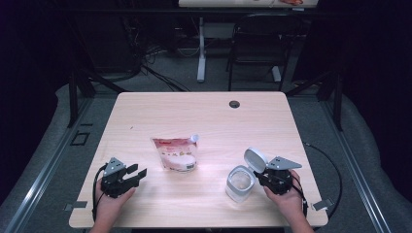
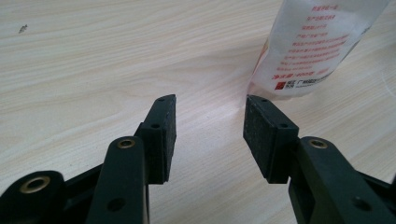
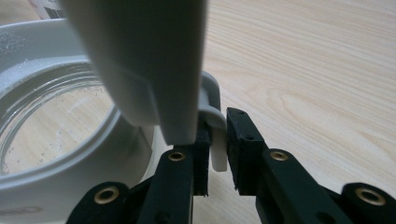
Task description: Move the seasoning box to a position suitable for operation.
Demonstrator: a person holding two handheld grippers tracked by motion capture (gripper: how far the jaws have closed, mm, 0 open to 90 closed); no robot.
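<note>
The jar (image 1: 239,183) sits at the lower right of the high view with its hinged lid (image 1: 255,159) already swung up and standing open, so the opening step looks done. Filling seems to be what is left: the pouch (image 1: 175,153) lies flat near the middle of the surface (image 1: 204,116), untouched and capped.

The right hand-held gripper (image 1: 261,175) is closed narrowly on the lid's white tab (image 3: 217,140) — in the right gripper view the black pads pinch that small plastic tongue just beside the jar's rim. The left hand-held gripper (image 1: 138,174) stands wide and holds nothing, at the lower left of the high view; in its own view the pouch's bottom edge (image 2: 313,51) sits just beyond the right pad.

The jar is clear glass with a thick, smooth grey-white collar and a faint powdery film inside. The pouch is glossy soft film, printed in red — a white spout at its upper right corner. The surface is pale wood grain, matte.
</note>
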